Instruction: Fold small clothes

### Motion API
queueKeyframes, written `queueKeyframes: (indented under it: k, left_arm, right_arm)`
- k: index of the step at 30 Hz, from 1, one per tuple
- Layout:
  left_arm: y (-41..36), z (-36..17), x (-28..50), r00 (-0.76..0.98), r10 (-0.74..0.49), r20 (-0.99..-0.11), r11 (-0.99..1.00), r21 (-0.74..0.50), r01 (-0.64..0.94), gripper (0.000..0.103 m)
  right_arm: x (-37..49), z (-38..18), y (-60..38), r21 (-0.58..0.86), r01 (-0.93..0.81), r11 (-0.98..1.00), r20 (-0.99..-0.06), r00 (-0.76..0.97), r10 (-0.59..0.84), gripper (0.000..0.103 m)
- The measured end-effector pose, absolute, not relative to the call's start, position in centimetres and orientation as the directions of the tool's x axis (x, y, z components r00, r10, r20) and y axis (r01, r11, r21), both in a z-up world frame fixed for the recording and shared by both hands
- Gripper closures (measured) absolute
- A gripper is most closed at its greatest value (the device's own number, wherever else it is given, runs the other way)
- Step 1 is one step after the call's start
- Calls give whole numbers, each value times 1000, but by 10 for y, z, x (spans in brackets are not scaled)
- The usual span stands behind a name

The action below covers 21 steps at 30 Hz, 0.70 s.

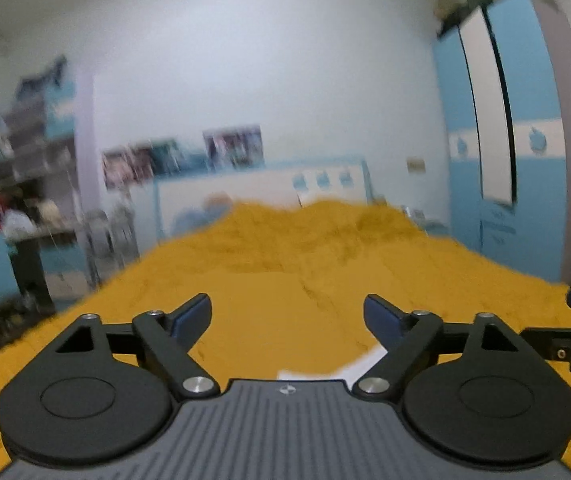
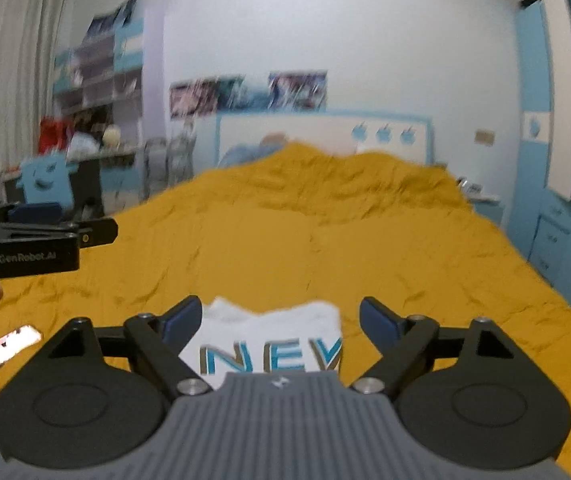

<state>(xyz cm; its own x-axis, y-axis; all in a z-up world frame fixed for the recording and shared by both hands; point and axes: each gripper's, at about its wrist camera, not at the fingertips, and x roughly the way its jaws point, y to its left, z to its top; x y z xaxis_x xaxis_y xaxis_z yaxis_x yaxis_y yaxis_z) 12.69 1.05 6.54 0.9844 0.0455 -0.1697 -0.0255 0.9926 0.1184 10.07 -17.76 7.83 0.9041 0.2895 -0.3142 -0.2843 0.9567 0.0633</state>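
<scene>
The left gripper (image 1: 287, 312) is spread wide and empty over the yellow bedspread (image 1: 269, 280). The right gripper (image 2: 279, 316) is released too. Only its view shows the folded white shirt (image 2: 273, 340) lying flat beneath, lettering up.

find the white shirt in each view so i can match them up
Left wrist: only a white sliver of the shirt shows, low and right of centre, by the right finger.
Right wrist: the shirt lies bottom centre on the yellow bedspread, blue letters up, below the open right gripper.
Shared landmark: the white headboard with blue apples.
</scene>
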Motion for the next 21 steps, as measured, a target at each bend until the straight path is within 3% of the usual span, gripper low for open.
queueKeyframes:
  k: [3, 11, 21]
  left_arm:
    - [5, 59, 111, 987, 91, -134, 992, 102, -78, 0]
    - [-7, 32, 90, 971, 87, -224, 985, 163, -51, 0]
    - [-4, 8, 91, 923, 45, -382, 994, 106, -5, 0]
  right_arm:
    - [80, 77, -178, 75, -259, 963, -288, 919, 270, 21]
    - [25, 54, -169, 65, -163, 985, -231, 958, 173, 21]
    - [14, 16, -159, 92, -151, 984, -402, 899, 175, 21]
